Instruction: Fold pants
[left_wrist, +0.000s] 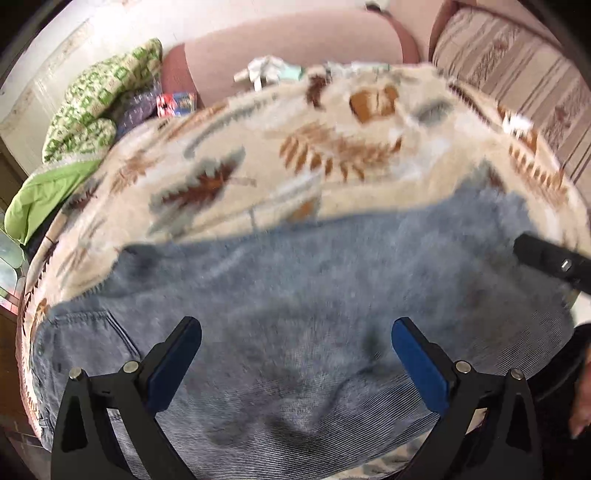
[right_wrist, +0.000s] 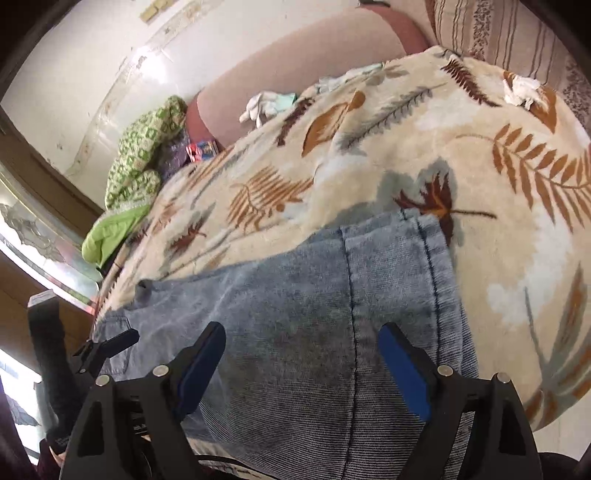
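Light blue denim pants (left_wrist: 314, 295) lie flat on a cream blanket with a leaf print (left_wrist: 258, 155). The pocket end is at the left in the left wrist view; the hem end (right_wrist: 413, 236) shows in the right wrist view. My left gripper (left_wrist: 295, 332) is open and empty above the near part of the pants. My right gripper (right_wrist: 303, 339) is open and empty above the pants (right_wrist: 295, 332) near the hem end. The right gripper also shows at the right edge of the left wrist view (left_wrist: 554, 258), and the left gripper at the left of the right wrist view (right_wrist: 107, 347).
A pink sofa back (left_wrist: 295, 44) rises behind the blanket. A green patterned cloth (left_wrist: 99, 99) and small boxes (left_wrist: 175, 103) lie at the back left. White and mint rags (left_wrist: 266, 70) lie at the back. A striped cushion (left_wrist: 517, 74) is at the right. A crumpled white tissue (right_wrist: 521, 90) lies on the blanket.
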